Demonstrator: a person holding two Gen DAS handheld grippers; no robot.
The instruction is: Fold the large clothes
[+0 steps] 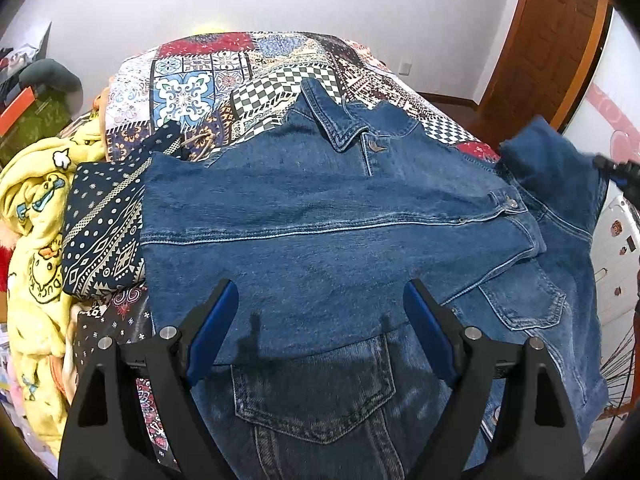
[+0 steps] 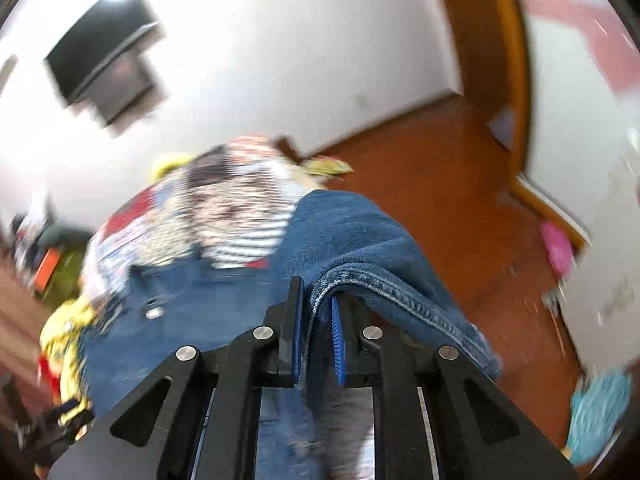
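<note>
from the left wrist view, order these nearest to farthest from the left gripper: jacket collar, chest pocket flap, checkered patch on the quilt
Measured from the left gripper:
1. Chest pocket flap, right below and between the open fingers.
2. Jacket collar, farther up the denim jacket, near the middle.
3. Checkered patch on the quilt, just beyond the collar, slightly left.

We count one denim jacket [image 1: 320, 216] spread over the near end of the one patchwork bedspread [image 1: 224, 76], and on it two chest pockets [image 1: 316, 396], one collar [image 1: 332, 124] and two metal buttons [image 1: 511, 200]. Along the bed's left edge lie one navy patterned cloth [image 1: 100, 220] and one yellow duck blanket [image 1: 36, 216]. We see two grippers: the left gripper [image 1: 320, 300] and the right gripper [image 2: 316, 320].
</note>
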